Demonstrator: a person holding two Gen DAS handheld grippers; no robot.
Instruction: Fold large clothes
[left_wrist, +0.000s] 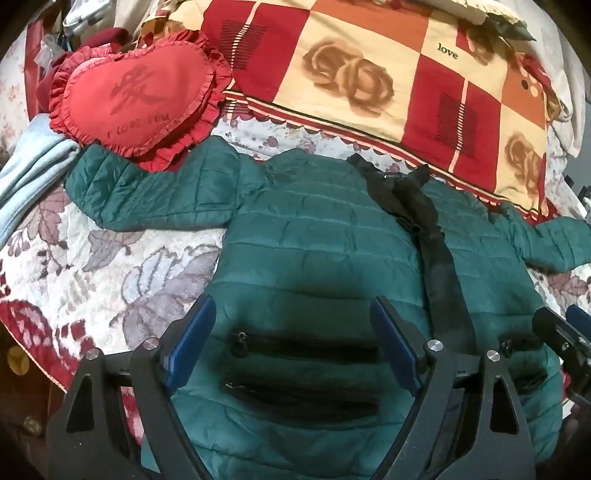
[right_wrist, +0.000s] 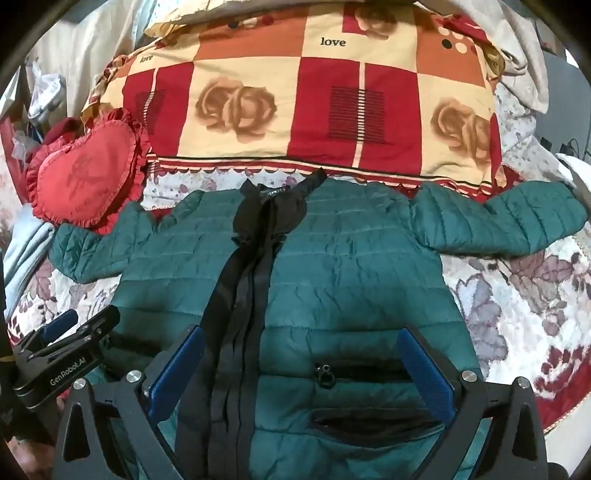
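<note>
Plainly both claws, left (left_wrist: 293, 341) and right (right_wrist: 303, 365), hover spread wide, empty, over the green jacket (left_wrist: 317, 258)

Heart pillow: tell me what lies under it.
The red heart pillow overlaps the green puffer jacket's sleeve tip, on the floral bedspread. The cuff itself is covered.

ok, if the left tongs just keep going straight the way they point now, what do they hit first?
Most likely the green puffer jacket: the open left tongs frame its front panel just above the upper pocket zipper. Height above the fabric is unclear, so they may already be close. The patterned quilt lies well beyond.
</note>
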